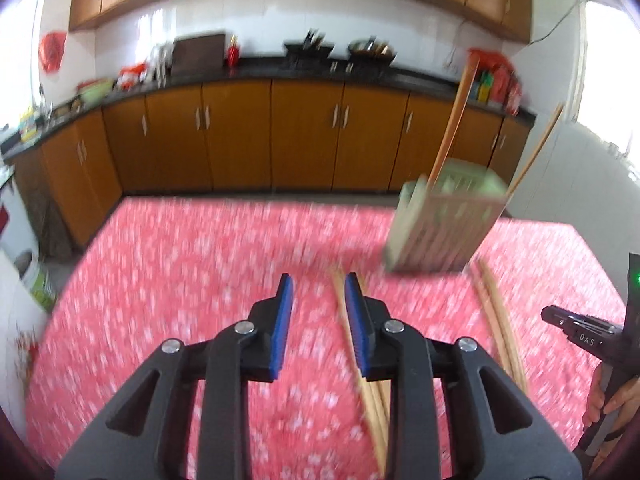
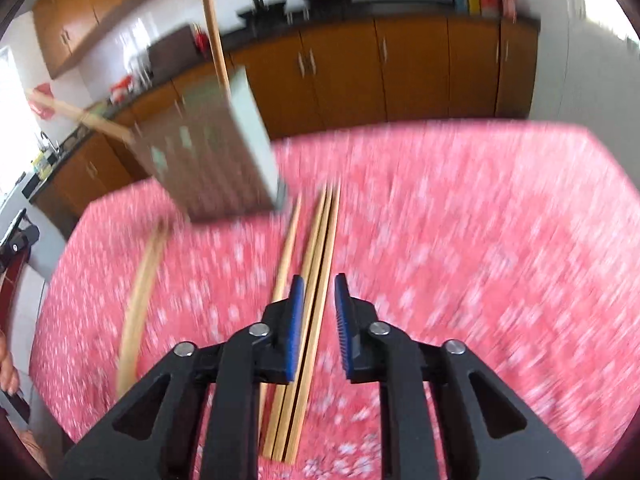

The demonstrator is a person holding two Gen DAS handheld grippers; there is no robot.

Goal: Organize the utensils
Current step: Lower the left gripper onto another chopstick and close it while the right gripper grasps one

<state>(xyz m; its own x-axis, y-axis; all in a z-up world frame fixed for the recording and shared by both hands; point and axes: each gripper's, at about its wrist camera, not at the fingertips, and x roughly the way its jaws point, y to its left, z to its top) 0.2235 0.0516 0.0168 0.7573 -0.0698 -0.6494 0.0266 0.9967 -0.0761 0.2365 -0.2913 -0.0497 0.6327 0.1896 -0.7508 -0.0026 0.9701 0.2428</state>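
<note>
A pale green slotted utensil holder [image 1: 444, 224] stands on the red flowered tablecloth [image 1: 180, 264] at the far right, with two chopsticks [image 1: 454, 116] sticking up from it. It also shows in the right wrist view [image 2: 216, 156]. My left gripper [image 1: 318, 292] is open and empty above the cloth; a bundle of wooden chopsticks [image 1: 370, 392] lies under its right finger. A second bundle [image 1: 500, 320] lies to the right. My right gripper [image 2: 320, 296] is open, low over several chopsticks [image 2: 316, 248] lying between its fingers. Another chopstick bundle [image 2: 138, 308] lies to the left.
The other gripper's body [image 1: 588, 336] and the hand holding it are at the right edge of the left wrist view. Orange kitchen cabinets [image 1: 240, 136] and a dark counter with pots stand beyond the table's far edge. Both views are motion-blurred.
</note>
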